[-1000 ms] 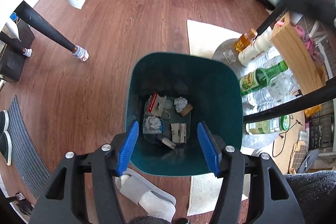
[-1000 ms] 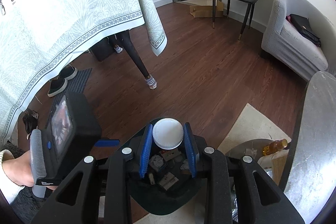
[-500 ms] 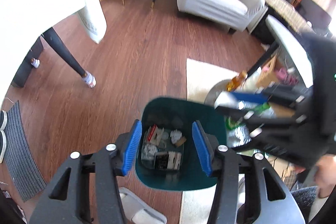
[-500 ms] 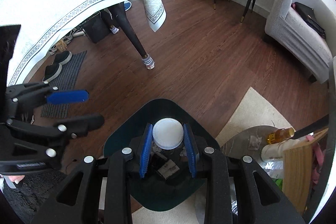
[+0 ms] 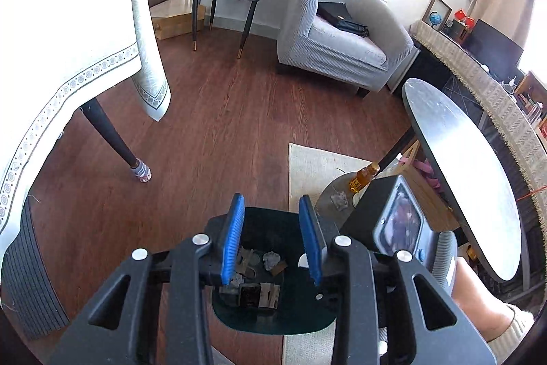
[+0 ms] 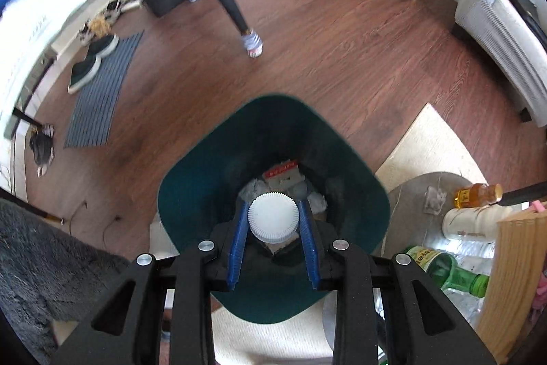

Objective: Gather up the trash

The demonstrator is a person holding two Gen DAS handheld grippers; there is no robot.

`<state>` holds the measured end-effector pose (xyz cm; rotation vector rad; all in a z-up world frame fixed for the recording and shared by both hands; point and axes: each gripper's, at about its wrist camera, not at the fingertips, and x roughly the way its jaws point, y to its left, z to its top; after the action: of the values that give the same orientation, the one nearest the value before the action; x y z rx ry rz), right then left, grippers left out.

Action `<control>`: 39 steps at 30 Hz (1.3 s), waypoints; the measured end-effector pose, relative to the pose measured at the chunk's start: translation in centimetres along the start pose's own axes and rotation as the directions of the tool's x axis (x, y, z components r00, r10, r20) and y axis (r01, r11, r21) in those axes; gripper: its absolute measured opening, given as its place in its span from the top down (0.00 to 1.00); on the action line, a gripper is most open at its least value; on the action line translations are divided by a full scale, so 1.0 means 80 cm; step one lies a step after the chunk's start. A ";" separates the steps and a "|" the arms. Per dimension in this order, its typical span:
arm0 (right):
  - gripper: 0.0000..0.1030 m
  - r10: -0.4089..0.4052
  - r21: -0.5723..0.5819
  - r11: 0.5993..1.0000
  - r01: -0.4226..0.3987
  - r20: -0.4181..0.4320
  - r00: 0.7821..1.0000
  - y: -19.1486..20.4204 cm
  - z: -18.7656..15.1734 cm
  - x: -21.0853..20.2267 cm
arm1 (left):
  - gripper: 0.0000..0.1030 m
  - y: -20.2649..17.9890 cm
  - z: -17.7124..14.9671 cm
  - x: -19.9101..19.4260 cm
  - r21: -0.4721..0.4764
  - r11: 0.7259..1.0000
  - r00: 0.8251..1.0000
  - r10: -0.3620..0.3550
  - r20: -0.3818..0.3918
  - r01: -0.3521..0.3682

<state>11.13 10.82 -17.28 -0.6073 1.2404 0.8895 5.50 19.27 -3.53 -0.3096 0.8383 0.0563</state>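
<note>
The right gripper (image 6: 272,221) pinches a white fluted paper cup (image 6: 272,217) between its 2 blue pads, and the cup hangs directly over the mouth of the dark green trash bin (image 6: 205,159), above the crumpled paper and cardboard scraps (image 6: 283,175) already lying at the bottom. To finish this step well, I think the jaws should spread only while the cup is inside the line of the rim, because such a light cup can drift sideways or stick to 1 pad; going a little lower first would help. The left gripper (image 5: 271,240) holds nothing, its pads spread apart above the same bin, so it should stay clear of the falling cup.
</note>
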 end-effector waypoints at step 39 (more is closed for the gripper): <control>0.71 -0.059 0.046 0.998 0.043 0.417 0.907 -0.032 -0.026 -0.174 | 0.66 -0.065 0.037 -0.053 0.077 0.997 0.981 0.003 0.192 -0.018</control>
<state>11.12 4.42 -4.50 -0.3904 0.8454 0.8958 5.66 15.45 2.76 -0.2223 0.6490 0.0620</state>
